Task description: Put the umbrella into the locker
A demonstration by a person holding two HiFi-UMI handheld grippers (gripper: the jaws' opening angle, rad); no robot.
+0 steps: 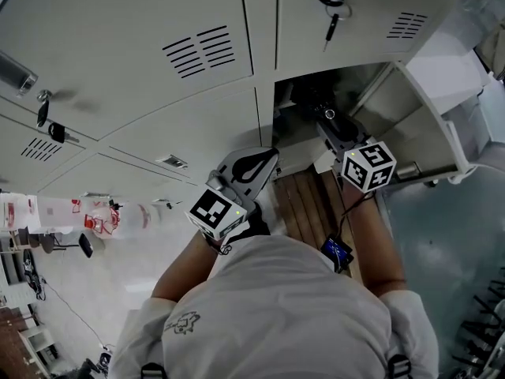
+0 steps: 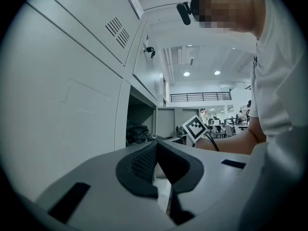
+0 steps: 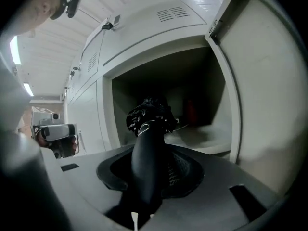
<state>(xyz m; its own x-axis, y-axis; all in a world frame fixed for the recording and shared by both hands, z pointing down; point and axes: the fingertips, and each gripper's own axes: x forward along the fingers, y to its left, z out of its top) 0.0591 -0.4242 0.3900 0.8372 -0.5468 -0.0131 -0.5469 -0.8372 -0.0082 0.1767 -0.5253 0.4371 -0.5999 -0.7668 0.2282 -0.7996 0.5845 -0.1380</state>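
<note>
Right gripper (image 3: 151,170) was clamped on the umbrella (image 3: 148,143), jaws partway apart around its black handle. Grip sat at the near end; the folded canopy bunched at the far end.

Umbrella's long axis ran straight ahead of the gripper, along the line of the jaws, into the open locker (image 3: 108,109). The canopy end was already past the front edge of the compartment. I could not tell whether it touched the compartment floor or hung above it. The handle end, and the gripper with it, were outside the opening.

The door (image 3: 269,105) stood swung out to the right, clear of the umbrella's line.

Left gripper (image 2: 156,162) had its jaws together, nothing between them. It hung level by the shut locker fronts, left of the open compartment, well apart from the umbrella.

Judgement: the right hand was the nearer and the only one engaged. What remained was to carry along that same axis, deeper in, then lower and let go. The left frame edge of the opening lay close to the canopy.
</note>
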